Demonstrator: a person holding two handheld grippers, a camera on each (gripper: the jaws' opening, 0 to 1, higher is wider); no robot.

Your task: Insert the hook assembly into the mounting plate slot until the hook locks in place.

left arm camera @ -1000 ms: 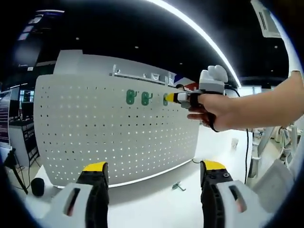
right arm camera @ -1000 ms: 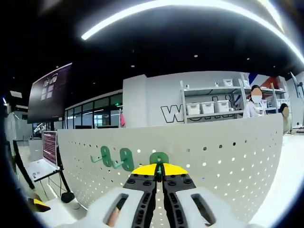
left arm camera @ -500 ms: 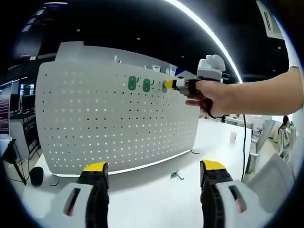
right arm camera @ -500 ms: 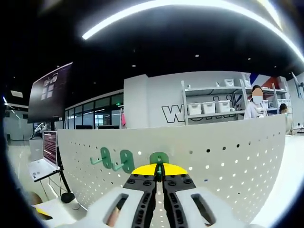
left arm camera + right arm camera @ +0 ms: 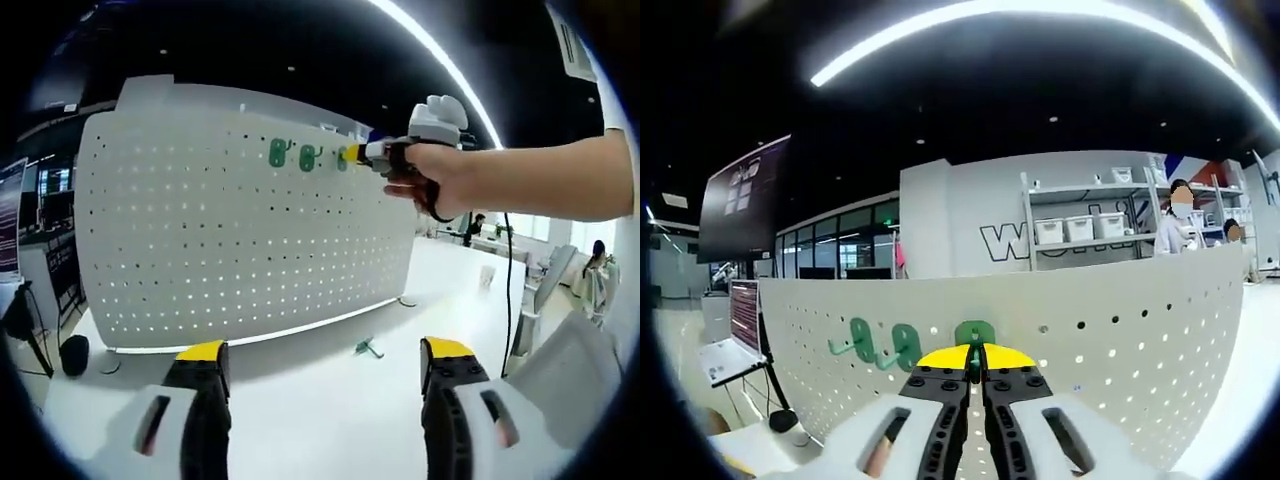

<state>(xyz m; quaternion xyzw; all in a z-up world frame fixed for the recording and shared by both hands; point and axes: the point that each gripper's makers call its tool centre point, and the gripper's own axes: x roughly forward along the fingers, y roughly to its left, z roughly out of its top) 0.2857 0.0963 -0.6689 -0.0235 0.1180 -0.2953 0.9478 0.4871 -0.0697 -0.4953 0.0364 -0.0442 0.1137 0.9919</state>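
Observation:
A white perforated mounting plate stands upright on the white table. Two green hooks hang near its top edge. Beside them a third green hook meets the plate, and my right gripper, held by a hand, is shut on it. In the right gripper view that hook sits against the plate just beyond the closed yellow tips of my right gripper, with the two hung hooks to its left. My left gripper stands open and holds nothing, low over the table.
A spare green hook lies on the table in front of the plate. A black round object sits at the left. A cable hangs from the right gripper. Behind the plate stand shelves with white bins and a person.
The left gripper view has shifted, so the plate now sits higher and nearer in it. My right gripper stays shut on the hook at the plate's top edge.

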